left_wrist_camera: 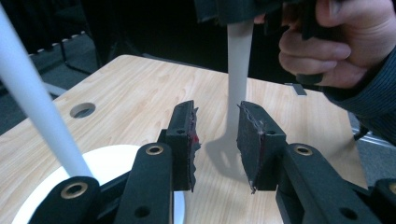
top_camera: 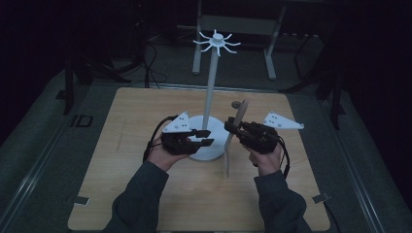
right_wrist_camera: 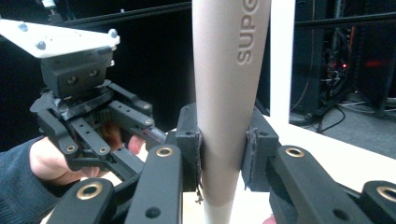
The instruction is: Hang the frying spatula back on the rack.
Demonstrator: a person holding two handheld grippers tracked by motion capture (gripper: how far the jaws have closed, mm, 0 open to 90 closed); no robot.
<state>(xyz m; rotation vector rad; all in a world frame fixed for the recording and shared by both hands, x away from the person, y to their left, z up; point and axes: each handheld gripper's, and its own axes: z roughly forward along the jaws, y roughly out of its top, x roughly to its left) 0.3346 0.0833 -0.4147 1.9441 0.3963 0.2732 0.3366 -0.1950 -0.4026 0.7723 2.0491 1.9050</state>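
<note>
Dark room w/ cables and metal frames in the background is surrounding a light wooden table (top_camera: 145, 194). On it a white stand (top_camera: 209, 97) w/ round base and a ring of hooks on top is standing near the middle.

Right gripper (top_camera: 232, 127) is clamping its jaws on the handle of a beige utensil (top_camera: 234, 136), approx. in the middle of the handle; right gripper view is showing both pads pressing on it. Utensil is standing nearly upright, just right of the stand's base, the hanging end w/ hole pointing up and the working end pointing down, close to the table; I cannot tell if it is touching the wood.

Left gripper (left_wrist_camera: 217, 140) is sitting just in front of the base, jaws apart, nothing between them. In its own view the utensil is hanging beyond the gap, pads not pressing on anything.

Judgement: job is prob. hanging the utensil on a hook at the top. Risks from here:
- handle is smooth and tapered, so it could be slipping or rotating inside the right pads when lifting.
- long lower end could be knocking the pole and tipping the stand, bc it is very near.
- if left jaws are closing before they are around the handle, they are pushing it sideways instead of gripping.
- hooks are thin and the hole is small, so missing is easy.
</note>
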